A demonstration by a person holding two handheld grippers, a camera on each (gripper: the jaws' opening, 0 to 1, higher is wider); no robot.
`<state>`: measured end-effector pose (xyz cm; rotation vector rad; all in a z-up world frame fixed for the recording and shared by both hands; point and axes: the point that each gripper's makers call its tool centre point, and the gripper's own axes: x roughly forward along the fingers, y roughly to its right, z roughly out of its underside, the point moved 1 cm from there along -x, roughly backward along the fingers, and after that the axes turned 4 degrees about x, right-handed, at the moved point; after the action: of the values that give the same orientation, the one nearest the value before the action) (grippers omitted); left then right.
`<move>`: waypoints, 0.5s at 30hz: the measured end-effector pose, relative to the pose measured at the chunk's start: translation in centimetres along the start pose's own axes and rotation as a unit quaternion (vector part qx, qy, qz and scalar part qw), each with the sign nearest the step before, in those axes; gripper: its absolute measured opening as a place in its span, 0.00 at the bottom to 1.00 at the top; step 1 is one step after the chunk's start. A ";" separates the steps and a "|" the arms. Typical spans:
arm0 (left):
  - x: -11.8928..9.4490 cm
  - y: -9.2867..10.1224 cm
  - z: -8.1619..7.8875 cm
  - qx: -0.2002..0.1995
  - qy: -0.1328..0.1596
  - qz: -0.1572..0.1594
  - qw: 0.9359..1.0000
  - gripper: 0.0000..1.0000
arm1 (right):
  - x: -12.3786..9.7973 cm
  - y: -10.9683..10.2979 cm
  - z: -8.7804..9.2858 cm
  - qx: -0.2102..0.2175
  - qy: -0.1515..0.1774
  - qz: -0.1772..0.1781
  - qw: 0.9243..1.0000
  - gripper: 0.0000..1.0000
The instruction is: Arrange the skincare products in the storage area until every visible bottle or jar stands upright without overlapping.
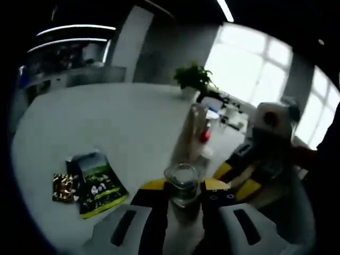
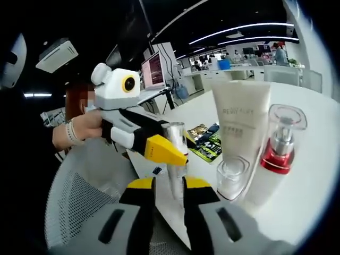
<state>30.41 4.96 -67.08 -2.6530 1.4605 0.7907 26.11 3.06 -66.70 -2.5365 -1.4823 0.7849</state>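
Though the clear-capped bottle (image 1: pixel 183 186) looked light, rigid and slippery, the left tool (image 1: pixel 183 210) clamped its body above the white table's (image 1: pixel 106 122) near edge; the right tool's (image 2: pixel 169 194) grip was unclear.

A white table (image 1: pixel 106 122) stands before bright windows (image 1: pixel 249 58), with ceiling light strips (image 2: pixel 239 26) over distant office desks (image 2: pixel 239 71).

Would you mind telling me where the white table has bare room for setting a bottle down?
The white table is bare between the green packet and the potted plant, and toward its far left edge. It is crowded on the right, where the tall bottle and small items cluster beside the right gripper.
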 end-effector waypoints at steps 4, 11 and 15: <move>0.5 -0.2 0.4 0.019 -0.012 -0.018 1.000 0.20 | -0.9 0.4 -2.0 0.019 0.061 0.008 0.998 0.20; 1.3 0.4 0.9 0.044 -0.016 -0.030 0.998 0.20 | -1.0 0.9 -3.1 -0.017 0.083 0.044 0.995 0.23; 1.6 0.8 0.9 0.063 -0.014 -0.034 0.997 0.20 | -0.2 0.5 -3.2 -0.028 0.078 0.048 0.995 0.24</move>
<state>30.09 3.45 -68.40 -2.5724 1.3573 0.7017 27.95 3.15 -64.08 -2.6579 -1.3621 0.5472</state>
